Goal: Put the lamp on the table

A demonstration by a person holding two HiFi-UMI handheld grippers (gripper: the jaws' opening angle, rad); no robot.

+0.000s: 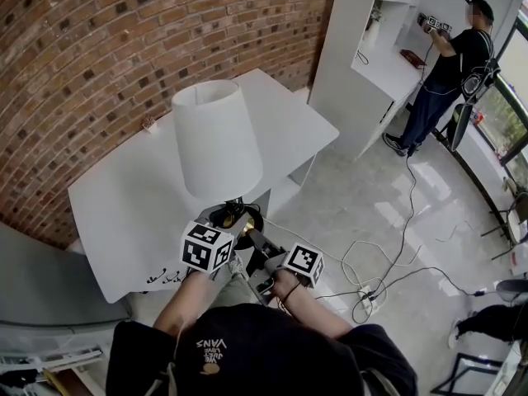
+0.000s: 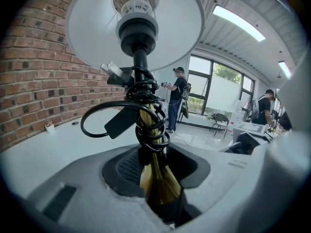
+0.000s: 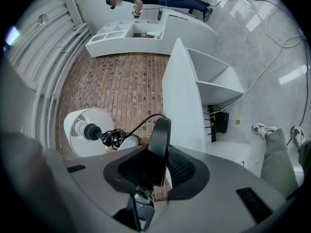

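The lamp has a white shade (image 1: pixel 216 139), a brass stem (image 2: pixel 155 178) with a black cord (image 2: pixel 146 101) coiled round it, and a round black base (image 3: pixel 159 147). Both grippers hold it upright at the front edge of the white table (image 1: pixel 140 196). My left gripper (image 1: pixel 233 225) is shut on the brass stem just above the base. My right gripper (image 1: pixel 257 244) is shut on the rim of the black base, which stands edge-on between its pads. The frames do not show whether the base touches the table.
A brick wall (image 1: pixel 99 48) runs behind the table. A small object (image 1: pixel 149 124) sits at the table's far edge. Cables and a power strip (image 1: pixel 367 297) lie on the floor to the right. A person (image 1: pixel 450 64) stands at white shelving at the back right.
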